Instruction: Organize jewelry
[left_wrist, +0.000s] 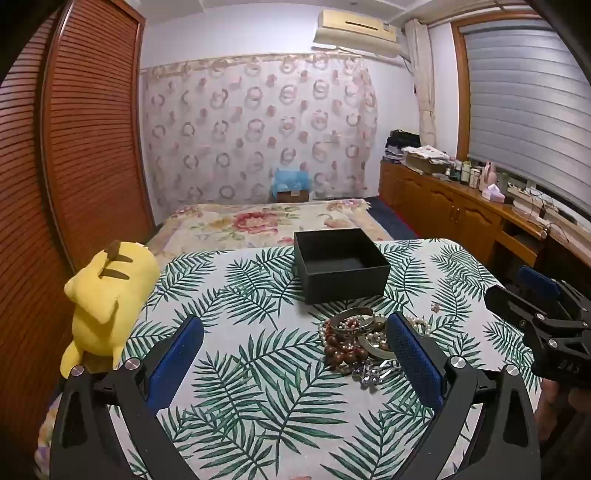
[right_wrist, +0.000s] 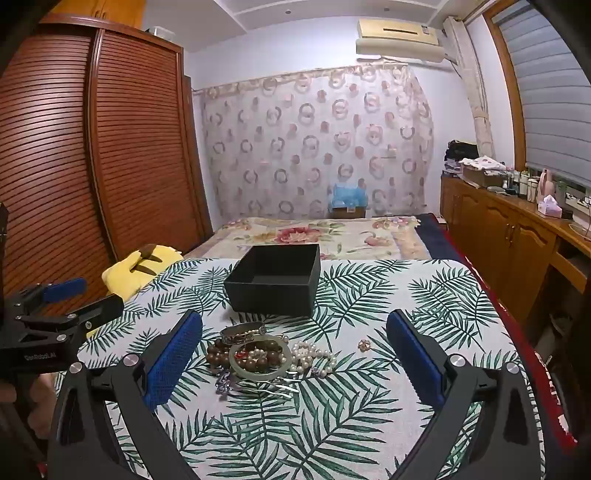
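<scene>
One black box (right_wrist: 275, 280) on leaf-print tablecloth (right_wrist: 332, 424), one jewelry pile (right_wrist: 258, 354) just in front: two bangles, wooden beads, pearls. Left gripper (left_wrist: 295, 354) and right gripper (right_wrist: 293, 350) both spread wide, holding nothing

Box: open black square cardboard box (right_wrist: 275, 280), upright, far centre.
Jewelry: tangled heap of brown beads, pearls, bangles (right_wrist: 258, 350), just near of it.

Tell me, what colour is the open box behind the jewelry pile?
Black, inside and outside. The box shows best in the right wrist view.
</scene>
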